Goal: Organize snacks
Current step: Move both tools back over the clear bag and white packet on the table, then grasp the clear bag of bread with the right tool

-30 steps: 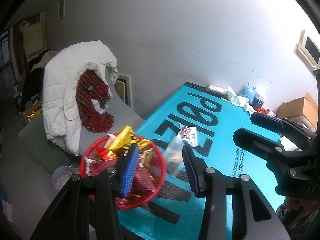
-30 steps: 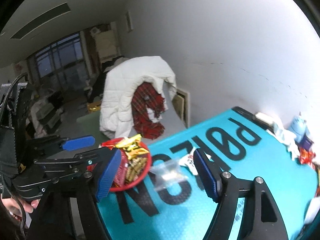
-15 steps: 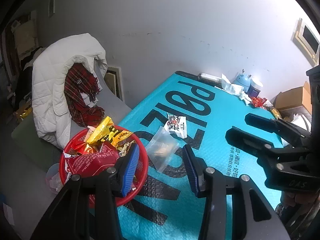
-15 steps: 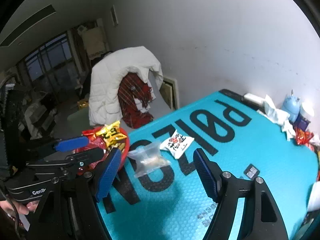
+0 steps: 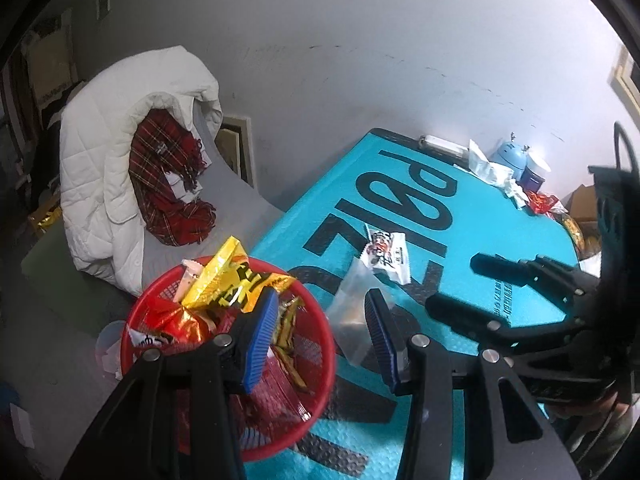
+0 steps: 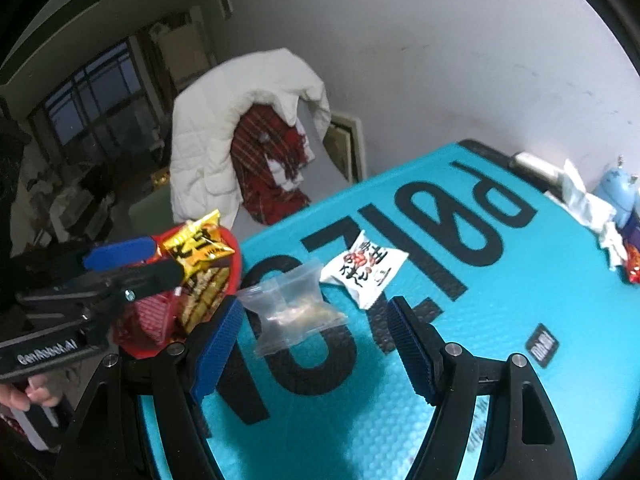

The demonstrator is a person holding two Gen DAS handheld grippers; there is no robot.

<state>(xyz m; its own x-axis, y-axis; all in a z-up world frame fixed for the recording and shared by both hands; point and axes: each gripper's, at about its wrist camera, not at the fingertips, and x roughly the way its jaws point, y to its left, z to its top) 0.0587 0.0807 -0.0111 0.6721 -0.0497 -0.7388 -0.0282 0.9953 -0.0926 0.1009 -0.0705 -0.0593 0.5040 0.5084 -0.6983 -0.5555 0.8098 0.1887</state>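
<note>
Right gripper [image 6: 312, 344]: jaws spread wide, nothing between the pads, hanging above the clear packet [image 6: 294, 312], not touching it. Left gripper [image 5: 320, 340]: jaws narrower but parted, nothing gripped; its left pad sits over the red basket [image 5: 324, 384], its right pad over the near end of the clear packet [image 5: 352, 320].

Landmark = clear packet, lying flat on the teal mat [image 6: 460, 360].
- White printed snack pack [image 6: 366, 270]: just beyond the packet on its right; from the left wrist the corners look touching or overlapping, cannot tell which.
- Red basket [image 6: 234, 248]: just left of the packet, at the mat's left edge, heaped with snacks; yellow bag [image 5: 236, 280] sticks up above the rim. Whether the basket overhangs the edge, cannot tell.
- Right of the packet and toward the camera: bare mat, open room, only a small dark patch [image 6: 542, 346] on it.
- Far right corner, well apart: crumpled tissues [image 6: 588, 204], blue container [image 6: 618, 190], red wrappers [image 5: 540, 202], against the wall.
- Past the basket, off the mat: white quilted coat [image 6: 224, 132] with red plaid scarf [image 6: 268, 152] on a grey seat.
</note>
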